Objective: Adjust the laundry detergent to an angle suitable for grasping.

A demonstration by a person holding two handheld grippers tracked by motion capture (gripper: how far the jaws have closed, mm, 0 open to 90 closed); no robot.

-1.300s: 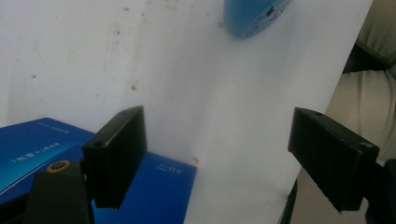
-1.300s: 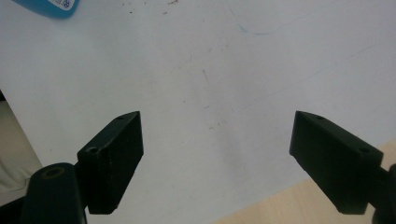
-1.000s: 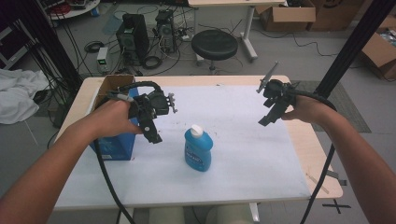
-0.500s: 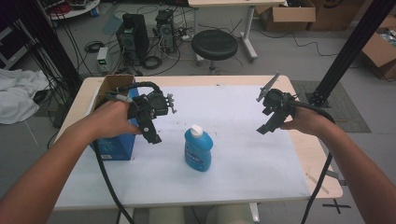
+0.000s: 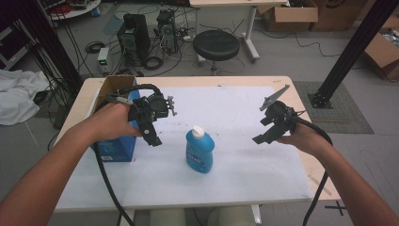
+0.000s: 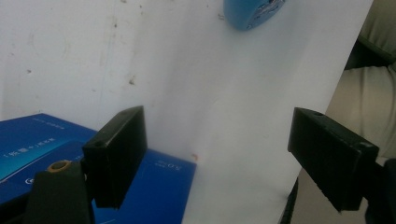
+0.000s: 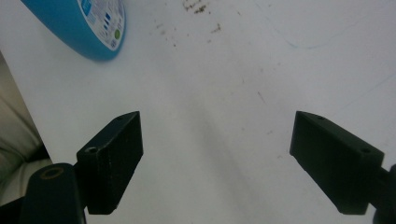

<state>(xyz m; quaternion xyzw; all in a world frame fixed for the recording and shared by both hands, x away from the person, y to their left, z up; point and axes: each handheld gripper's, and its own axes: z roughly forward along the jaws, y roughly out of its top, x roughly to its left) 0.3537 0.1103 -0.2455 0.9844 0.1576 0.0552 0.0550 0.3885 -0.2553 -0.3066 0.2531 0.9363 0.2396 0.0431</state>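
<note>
Looking down from the high view, the blue bottle (image 5: 199,150) stands upright mid-worktop (image 5: 244,160) between both tools, ready for a grasp. Left tool (image 5: 149,134) hovers jaws apart beside a blue box (image 5: 115,149); its view shows that box (image 6: 154,186) close underneath. Right tool (image 7: 217,163) gapes wide, bottle (image 7: 84,28) well off.

Right gripper (image 7: 217,163) jaws spread wide over the speckled white table sheet (image 7: 243,84), nothing between them; blue bottle (image 7: 81,25) at upper left, well apart from the jaws.
</note>
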